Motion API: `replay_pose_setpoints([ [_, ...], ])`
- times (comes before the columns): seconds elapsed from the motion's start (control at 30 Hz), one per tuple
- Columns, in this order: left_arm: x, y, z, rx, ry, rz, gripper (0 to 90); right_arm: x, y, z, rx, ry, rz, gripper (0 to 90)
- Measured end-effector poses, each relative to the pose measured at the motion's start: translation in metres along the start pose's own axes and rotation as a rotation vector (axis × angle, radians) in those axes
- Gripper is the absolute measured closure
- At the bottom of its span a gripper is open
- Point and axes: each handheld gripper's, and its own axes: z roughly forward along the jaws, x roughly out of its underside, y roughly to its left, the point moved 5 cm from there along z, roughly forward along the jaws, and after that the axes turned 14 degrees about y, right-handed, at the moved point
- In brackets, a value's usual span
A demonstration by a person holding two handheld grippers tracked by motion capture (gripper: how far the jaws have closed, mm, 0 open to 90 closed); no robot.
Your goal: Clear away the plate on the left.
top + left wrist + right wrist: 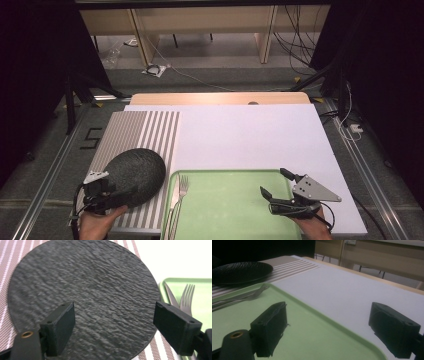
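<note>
Over the striped woven placemat (150, 131), the left tongs (120, 192) hover wide open, empty, above the round black textured plate (82, 297), apparently for positioning it, while the right tongs (274, 184) wait open, empty.

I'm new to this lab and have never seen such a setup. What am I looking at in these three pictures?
A person at a table holds a two-jaw tool in each hand. The high view looks down on the table; the other two pictures come from cameras riding on each tool. The left hand-held gripper hovers open over a black textured plate on a striped placemat. The right hand-held gripper is open above a green tray, holding nothing. A fork and a knife lie at the tray's left edge.
</note>
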Motion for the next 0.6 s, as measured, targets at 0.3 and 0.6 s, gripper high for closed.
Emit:
replay_pose_setpoints([
  [0.3,0.004,0.015,-0.004,-0.023,-0.019,-0.056,17.5,0.000,0.002,0.000,0.002,0.005,-0.008,16.0],
  [0.6,0.010,0.026,-0.008,-0.040,-0.024,-0.134,17.2,-0.001,0.002,0.000,0.004,-0.004,-0.008,16.0],
])
